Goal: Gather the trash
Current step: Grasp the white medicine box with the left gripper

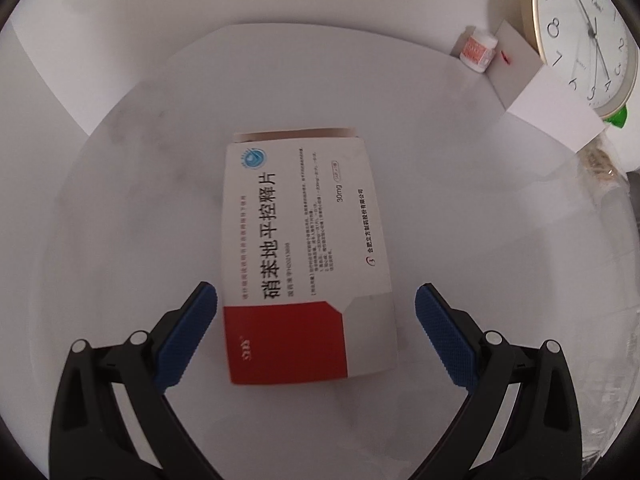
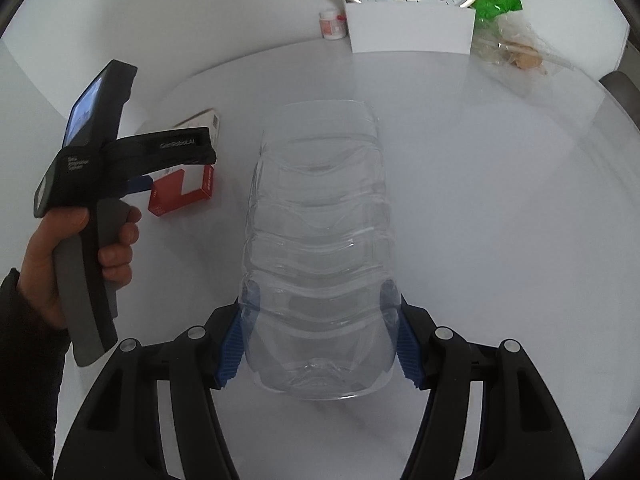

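Between the left tongs [image 1: 316, 332], whose blue pads stand wide apart, lies a medicine box [image 1: 308, 256], flat on the white round surface [image 1: 480, 240]. Its red end sits nearest the pads and its long side runs toward twelve o'clock. The pad at nine o'clock is almost against the box's edge, while the one at three o'clock has a clear gap, so neither presses on it yet. For a clean grip, I judge the tongs should slide a little toward three o'clock to centre the box, come down until the pads flank its side walls, then close gently; thin card will buckle if squeezed hard, and the open flap at the far end suggests the box is empty and light.

The right tongs [image 2: 318, 344] are closed on a clear plastic bottle [image 2: 320, 248], both pads pressing its ribbed wall near the base, the body stretching toward twelve o'clock. The grip looks even; it should be kept steady, since the thin wall could slip or crumple.

Further out, at one to two o'clock of the left wrist view, stand a small pill bottle [image 1: 478, 49], a white card [image 1: 552, 108] and a wall clock [image 1: 584, 32]. A crinkled clear wrapper [image 2: 516, 50] lies at the surface's far edge at one o'clock in the right wrist view, probably trash to collect later.
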`<state>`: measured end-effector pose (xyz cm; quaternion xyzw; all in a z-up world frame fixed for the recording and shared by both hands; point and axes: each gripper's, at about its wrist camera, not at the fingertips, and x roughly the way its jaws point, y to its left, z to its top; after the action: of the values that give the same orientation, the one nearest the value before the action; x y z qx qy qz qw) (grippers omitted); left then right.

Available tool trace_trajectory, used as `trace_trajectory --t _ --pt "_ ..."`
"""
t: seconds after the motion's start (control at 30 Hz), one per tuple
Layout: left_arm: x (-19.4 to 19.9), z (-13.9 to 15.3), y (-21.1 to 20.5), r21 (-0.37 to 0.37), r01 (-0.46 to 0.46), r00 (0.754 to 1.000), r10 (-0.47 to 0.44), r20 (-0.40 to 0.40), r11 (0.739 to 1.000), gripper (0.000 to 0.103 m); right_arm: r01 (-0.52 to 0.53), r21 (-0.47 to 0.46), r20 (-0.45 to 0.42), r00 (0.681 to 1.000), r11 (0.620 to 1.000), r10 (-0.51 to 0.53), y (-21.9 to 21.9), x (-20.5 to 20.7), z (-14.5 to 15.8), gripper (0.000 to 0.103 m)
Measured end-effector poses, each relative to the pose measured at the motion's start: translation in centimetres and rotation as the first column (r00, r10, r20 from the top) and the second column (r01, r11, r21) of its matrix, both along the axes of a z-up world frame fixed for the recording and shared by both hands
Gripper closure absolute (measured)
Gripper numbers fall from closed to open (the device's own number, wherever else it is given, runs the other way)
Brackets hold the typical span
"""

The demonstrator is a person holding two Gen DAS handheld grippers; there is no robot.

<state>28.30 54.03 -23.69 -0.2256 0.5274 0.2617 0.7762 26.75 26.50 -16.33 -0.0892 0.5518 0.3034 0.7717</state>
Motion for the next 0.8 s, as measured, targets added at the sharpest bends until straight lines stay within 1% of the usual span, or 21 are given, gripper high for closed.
trace_trajectory --t 0.07,0.1,0.13,0.17,0.2,0.37,0.47,0.6,0.73,0.77,0.8 --pt "0.8 -0.4 -0.3 0.001 0.001 1.000 -0.001 -0.007 1.000 0.009 0.004 -0.005 -0.005 1.000 1.000 -0.004 -0.1 0.1 -0.1 0.040" --pt "1.0 -0.6 -0.4 0.000 0.002 1.000 -0.002 -0.009 1.000 0.013 0.006 -0.007 -0.007 1.000 1.000 -0.006 -0.2 0.1 -0.2 0.040" --pt "1.1 -0.7 -0.5 0.001 0.001 1.000 -0.001 -0.014 1.000 0.020 0.006 -0.008 -0.008 1.000 1.000 -0.006 -0.2 0.2 -0.1 0.040" --pt "1.2 -0.9 -0.4 0.011 0.001 1.000 -0.001 -0.016 1.000 0.022 0.007 -0.010 -0.007 1.000 1.000 -0.007 -0.3 0.1 -0.1 0.040" --pt "1.2 -0.8 -0.5 0.022 0.007 1.000 -0.006 -0.009 1.000 0.022 0.007 -0.012 -0.006 1.000 1.000 -0.007 -0.4 0.1 0.0 0.040" --pt "1.5 -0.8 -0.7 0.014 0.011 1.000 -0.011 -0.001 1.000 0.023 0.010 -0.010 -0.004 1.000 1.000 -0.011 -0.5 -0.3 0.4 0.040" --pt "1.2 -0.1 -1.3 0.014 0.017 1.000 -0.018 0.009 1.000 0.023 0.016 -0.005 -0.003 1.000 1.000 -0.016 -0.9 -0.5 0.8 0.040" --pt "0.6 2.4 -4.4 0.067 0.085 0.995 -0.088 0.045 0.994 0.023 0.034 0.003 0.009 0.999 0.999 -0.034 -2.3 -1.1 1.7 0.040" --pt "-1.5 5.0 -8.7 0.071 0.152 0.983 -0.158 0.088 0.986 0.023 0.074 0.010 0.027 0.997 0.997 -0.074 -5.2 -2.8 3.1 0.040" --pt "-2.3 5.8 -10.5 0.068 0.180 0.977 -0.186 0.101 0.981 0.023 0.089 0.013 0.036 0.995 0.996 -0.090 -6.5 -3.5 3.6 0.040" --pt "-4.0 5.8 -11.8 0.069 0.201 0.972 -0.207 0.109 0.977 0.023 0.099 0.014 0.043 0.994 0.995 -0.100 -7.5 -4.2 4.1 0.040"
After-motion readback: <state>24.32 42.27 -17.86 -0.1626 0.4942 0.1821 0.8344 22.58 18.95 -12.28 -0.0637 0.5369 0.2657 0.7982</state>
